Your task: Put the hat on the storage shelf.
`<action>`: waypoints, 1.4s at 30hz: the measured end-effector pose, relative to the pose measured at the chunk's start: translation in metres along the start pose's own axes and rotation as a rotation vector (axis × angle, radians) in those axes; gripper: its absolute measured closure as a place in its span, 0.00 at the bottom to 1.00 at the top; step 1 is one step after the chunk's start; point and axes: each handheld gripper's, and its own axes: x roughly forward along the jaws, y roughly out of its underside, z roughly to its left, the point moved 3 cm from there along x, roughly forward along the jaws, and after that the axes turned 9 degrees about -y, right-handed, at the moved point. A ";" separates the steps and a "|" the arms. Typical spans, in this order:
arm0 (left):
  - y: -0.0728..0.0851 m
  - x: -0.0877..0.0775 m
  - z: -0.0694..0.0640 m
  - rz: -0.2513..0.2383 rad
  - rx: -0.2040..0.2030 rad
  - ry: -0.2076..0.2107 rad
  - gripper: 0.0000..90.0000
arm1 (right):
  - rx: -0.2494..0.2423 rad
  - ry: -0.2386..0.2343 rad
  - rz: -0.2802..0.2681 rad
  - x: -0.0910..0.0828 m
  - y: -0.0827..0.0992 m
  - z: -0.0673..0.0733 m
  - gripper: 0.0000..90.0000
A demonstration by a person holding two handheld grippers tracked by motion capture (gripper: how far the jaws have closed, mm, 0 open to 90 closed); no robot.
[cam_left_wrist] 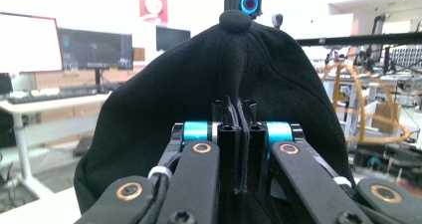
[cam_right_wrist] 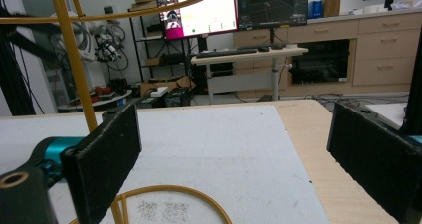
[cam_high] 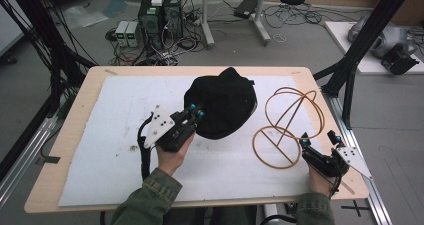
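Fingers of the left gripper (cam_high: 196,110) pinch the black cap's (cam_high: 222,102) edge mid-tabletop (cam_high: 75,130), while the right gripper (cam_high: 318,141) gapes wide beside the yellow wire stand (cam_high: 287,127).

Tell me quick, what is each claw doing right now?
Left gripper: fingers shut on the black cap.
Right gripper: fingers open, holding nothing, beside the yellow wire stand.
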 end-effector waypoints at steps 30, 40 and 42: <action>-0.045 0.061 -0.028 -0.093 -0.047 0.101 0.98 | 0.011 -0.007 -0.005 0.000 0.000 0.000 0.06; -0.052 0.078 -0.047 -0.095 -0.067 0.172 0.98 | 0.013 -0.015 -0.008 -0.002 -0.001 0.001 0.06; -0.051 0.082 -0.050 -0.092 -0.071 0.185 0.98 | 0.008 -0.017 -0.010 -0.001 -0.001 0.001 0.06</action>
